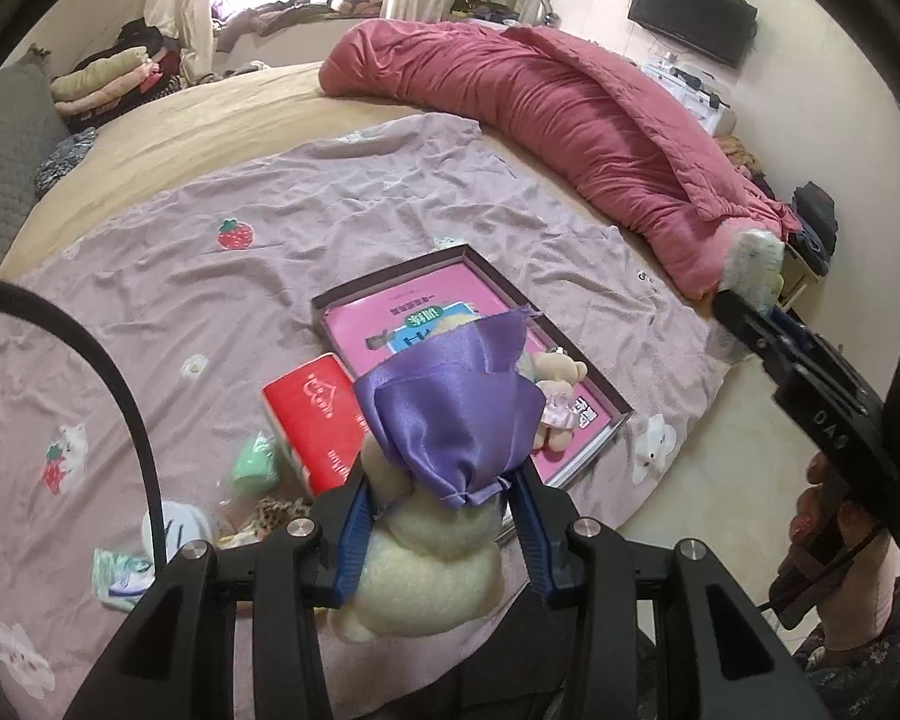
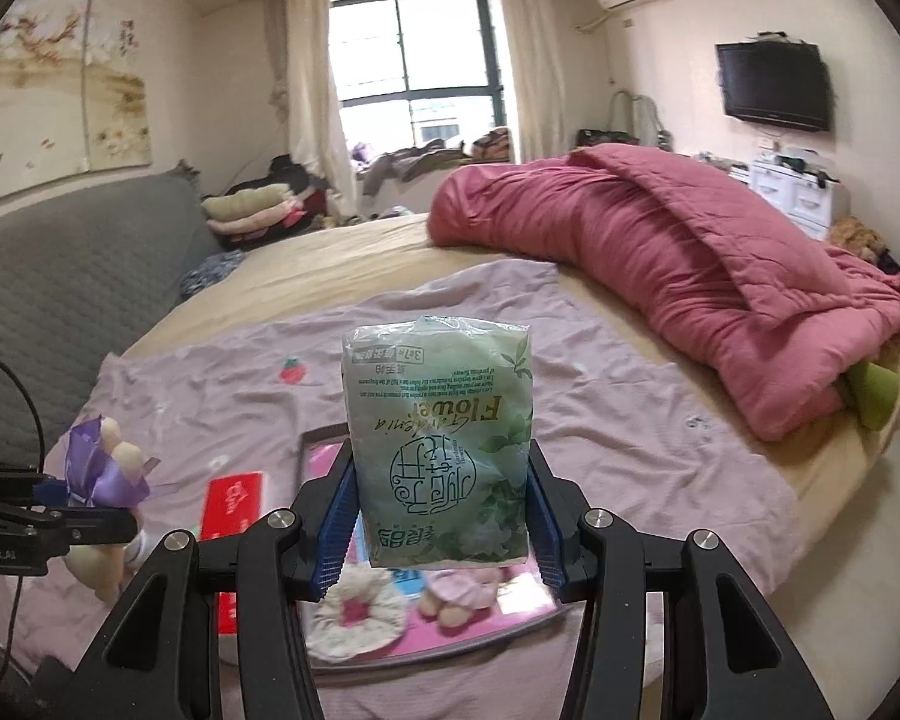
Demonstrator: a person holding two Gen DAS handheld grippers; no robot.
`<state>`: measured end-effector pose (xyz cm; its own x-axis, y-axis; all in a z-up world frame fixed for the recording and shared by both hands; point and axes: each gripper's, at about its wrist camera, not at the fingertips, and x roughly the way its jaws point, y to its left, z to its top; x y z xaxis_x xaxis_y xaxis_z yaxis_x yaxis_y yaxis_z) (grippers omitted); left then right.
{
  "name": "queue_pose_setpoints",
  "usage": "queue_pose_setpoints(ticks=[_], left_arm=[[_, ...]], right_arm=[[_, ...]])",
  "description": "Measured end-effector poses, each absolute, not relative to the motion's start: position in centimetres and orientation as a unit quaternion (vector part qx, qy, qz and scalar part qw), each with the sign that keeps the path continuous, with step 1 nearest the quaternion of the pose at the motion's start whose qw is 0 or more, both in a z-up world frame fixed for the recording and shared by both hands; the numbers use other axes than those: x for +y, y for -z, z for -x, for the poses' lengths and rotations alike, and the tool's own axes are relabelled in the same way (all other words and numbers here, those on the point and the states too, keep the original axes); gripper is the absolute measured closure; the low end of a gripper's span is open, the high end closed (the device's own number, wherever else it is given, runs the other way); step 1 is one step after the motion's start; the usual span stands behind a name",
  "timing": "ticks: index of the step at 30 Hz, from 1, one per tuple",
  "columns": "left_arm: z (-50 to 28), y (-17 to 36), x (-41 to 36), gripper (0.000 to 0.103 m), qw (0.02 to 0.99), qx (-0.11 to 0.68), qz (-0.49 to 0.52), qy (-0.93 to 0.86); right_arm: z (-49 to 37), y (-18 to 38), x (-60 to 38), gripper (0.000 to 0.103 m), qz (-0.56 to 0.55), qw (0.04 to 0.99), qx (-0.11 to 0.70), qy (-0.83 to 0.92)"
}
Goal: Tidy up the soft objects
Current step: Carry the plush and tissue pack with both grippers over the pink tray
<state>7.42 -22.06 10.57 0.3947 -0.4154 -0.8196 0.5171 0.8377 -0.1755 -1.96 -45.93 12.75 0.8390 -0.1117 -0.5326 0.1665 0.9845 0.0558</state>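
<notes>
Left gripper [image 1: 444, 516]: clamped on cream plush toy with purple satin bow [image 1: 432, 564].
Right gripper [image 2: 441, 516]: clamped on green plastic tissue pack [image 2: 441, 450].

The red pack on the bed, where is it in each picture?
Left wrist view: the red pack lies low and left of centre, touching the left side of the shallow box, just above the left gripper.
Right wrist view: the red pack sits low on the left, partly hidden behind the right gripper.
Shared landmark: the strawberry print on the purple sheet.
</notes>
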Motion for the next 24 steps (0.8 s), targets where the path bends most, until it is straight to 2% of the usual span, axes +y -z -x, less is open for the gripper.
queue_pose_setpoints(ticks=[8, 24], left_arm=[[-9.0, -8.0, -26.9, 0.060, 0.812, 0.498, -0.072, 0.298], [-10.9, 0.7, -35.2, 0.060, 0.746, 0.573, -0.154, 0.302]], right_arm=[[1.6, -11.9, -47.8, 0.052, -0.046, 0.954, 0.284, 0.081], [-1.9, -4.1, -49.6, 0.051, -0.054, 0.927, 0.364, 0.073]])
